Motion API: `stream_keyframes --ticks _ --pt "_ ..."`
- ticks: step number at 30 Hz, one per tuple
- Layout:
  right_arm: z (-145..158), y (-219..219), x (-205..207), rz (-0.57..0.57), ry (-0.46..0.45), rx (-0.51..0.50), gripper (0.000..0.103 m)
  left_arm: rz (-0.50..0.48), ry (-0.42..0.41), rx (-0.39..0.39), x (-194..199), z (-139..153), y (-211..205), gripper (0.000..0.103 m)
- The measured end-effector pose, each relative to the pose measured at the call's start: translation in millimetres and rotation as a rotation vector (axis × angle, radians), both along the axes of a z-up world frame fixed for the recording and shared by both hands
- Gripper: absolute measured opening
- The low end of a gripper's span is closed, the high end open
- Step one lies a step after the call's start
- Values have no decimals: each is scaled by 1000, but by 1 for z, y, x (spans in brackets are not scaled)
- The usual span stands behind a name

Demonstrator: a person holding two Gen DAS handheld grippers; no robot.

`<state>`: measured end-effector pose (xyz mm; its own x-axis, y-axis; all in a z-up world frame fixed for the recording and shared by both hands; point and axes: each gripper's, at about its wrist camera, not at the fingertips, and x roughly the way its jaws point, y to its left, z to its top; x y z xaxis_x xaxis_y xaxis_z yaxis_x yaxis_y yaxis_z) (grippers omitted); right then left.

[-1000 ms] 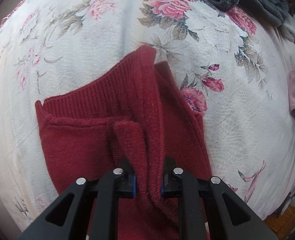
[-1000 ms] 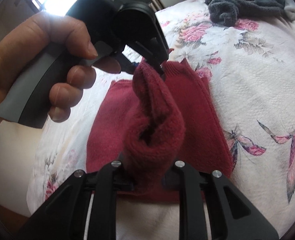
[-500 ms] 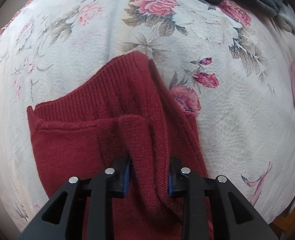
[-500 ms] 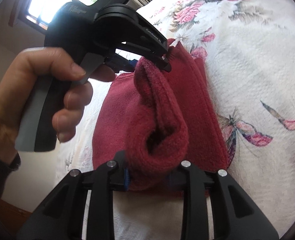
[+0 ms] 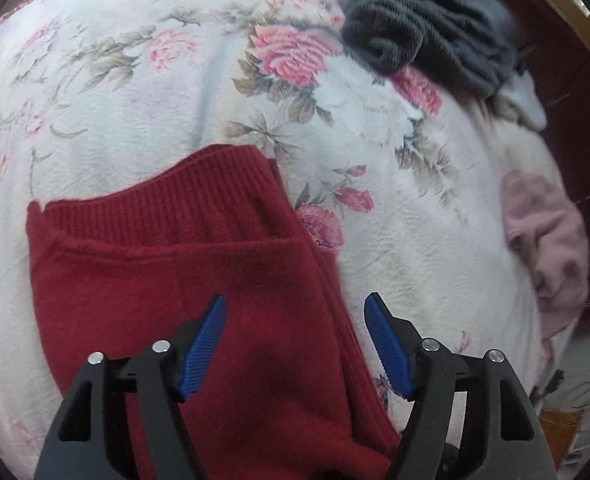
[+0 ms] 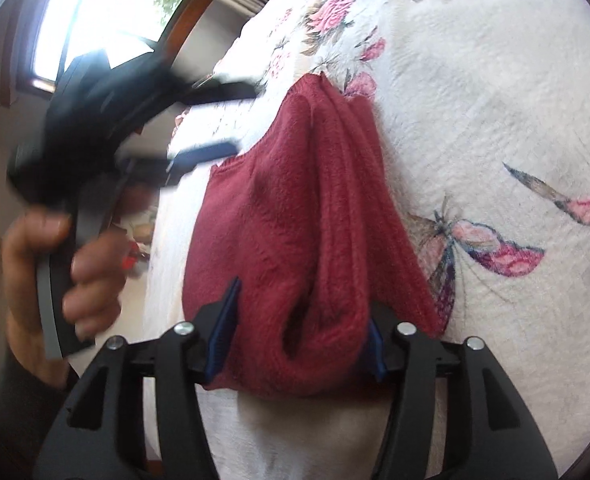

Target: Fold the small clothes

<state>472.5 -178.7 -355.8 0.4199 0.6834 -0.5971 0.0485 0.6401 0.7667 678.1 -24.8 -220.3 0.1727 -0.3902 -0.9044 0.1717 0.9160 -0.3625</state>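
A dark red knit garment [image 5: 199, 280] lies folded on the floral bedspread [image 5: 135, 100], its ribbed hem towards the far side. My left gripper [image 5: 295, 344] hovers open just above it, with nothing between the blue pads [image 5: 205, 344]. In the right wrist view the red garment [image 6: 279, 216] has a loose rolled fold resting between the spread fingers of my right gripper [image 6: 299, 340], which is open. The left gripper [image 6: 219, 120] shows there too, blurred, open and clear of the cloth, held by a hand [image 6: 87, 272].
A dark grey garment [image 5: 427, 40] is heaped at the far right of the bed, with a white piece [image 5: 523, 100] beside it. A pink garment [image 5: 547, 240] lies at the right edge. Dark wooden furniture [image 5: 575, 80] stands beyond. A window [image 6: 95, 20] is at the left.
Both grippers have let go of the red fold and opened. The lifted fold has dropped onto the garment. The left gripper has pulled back and up from the cloth.
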Motion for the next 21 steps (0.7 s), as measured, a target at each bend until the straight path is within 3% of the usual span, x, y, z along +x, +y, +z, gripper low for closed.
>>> stream_keyframes --ticks 4,9,16,21 --pt "-11 -12 4 -35 40 89 60 60 -15 -128 -42 8 45 72" --pt "-21 -20 6 -57 81 217 65 115 -44 -230 -95 5 95 72" --pt "-20 -17 6 -43 86 236 65 141 -17 -288 -159 -3 125 72" --pt "-26 -12 7 -39 85 235 62 170 8 -312 -173 -1 136 72"
